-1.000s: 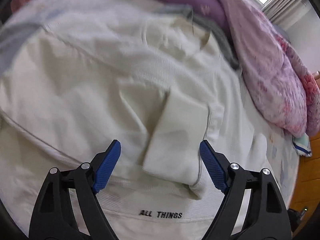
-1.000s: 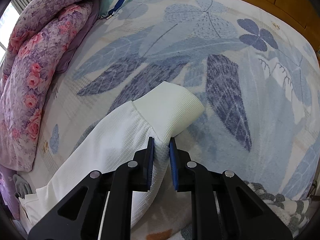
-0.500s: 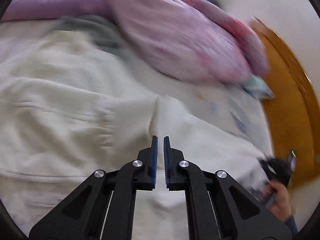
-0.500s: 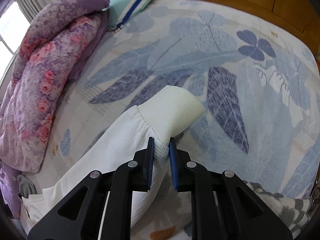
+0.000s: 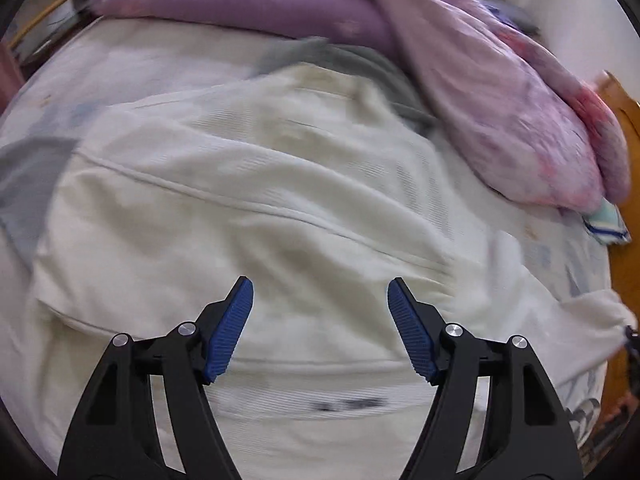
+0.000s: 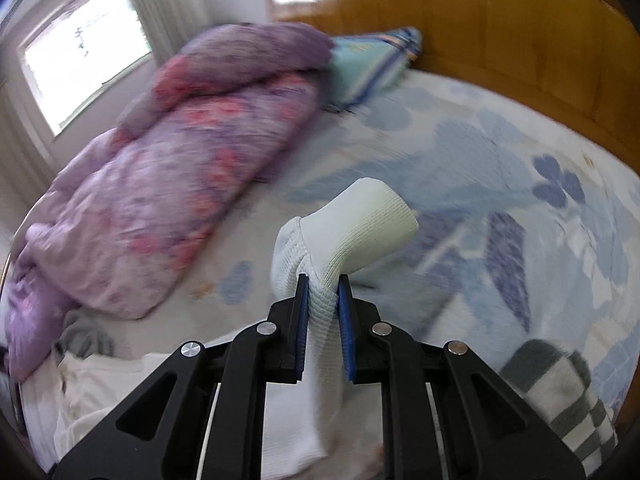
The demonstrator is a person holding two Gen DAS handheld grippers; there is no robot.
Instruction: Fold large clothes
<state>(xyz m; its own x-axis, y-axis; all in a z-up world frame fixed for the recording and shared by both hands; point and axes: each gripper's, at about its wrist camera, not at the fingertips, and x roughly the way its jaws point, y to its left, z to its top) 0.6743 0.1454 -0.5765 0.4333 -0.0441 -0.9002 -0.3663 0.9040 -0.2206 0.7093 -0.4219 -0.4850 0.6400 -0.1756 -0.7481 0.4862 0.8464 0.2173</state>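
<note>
The large cream-white knitted sweatshirt (image 5: 256, 208) lies spread across the bed, filling the middle of the left wrist view, its ribbed hem nearest the camera with a blurred dark line of print at about 6 o'clock. The left gripper (image 5: 320, 300) hangs over the garment's lower body with its blue-padded jaws spread wide and nothing between them.

At 3 o'clock of the left wrist view one sleeve runs out toward the bed's edge. In the right wrist view the right gripper (image 6: 323, 300) is clamped on that white ribbed sleeve (image 6: 320, 308) just behind the cuff, and the sleeve cuff (image 6: 368, 224) stands up and tips toward 1 o'clock above the jaws.

A rumpled purple quilt with pink flowers (image 6: 168, 184) is heaped along the far side of the bed, from 9 to 12 o'clock of the right wrist view. A teal striped pillow (image 6: 368, 64) sits just beside the quilt at 12 o'clock, against the orange-brown wooden headboard (image 6: 500, 28). The pale bedsheet with a blue leaf print (image 6: 500, 184) lies beneath the raised cuff. A grey-and-white checked cloth (image 6: 560, 392) shows at 4 o'clock, and a bright window (image 6: 84, 52) at 10 o'clock.
</note>
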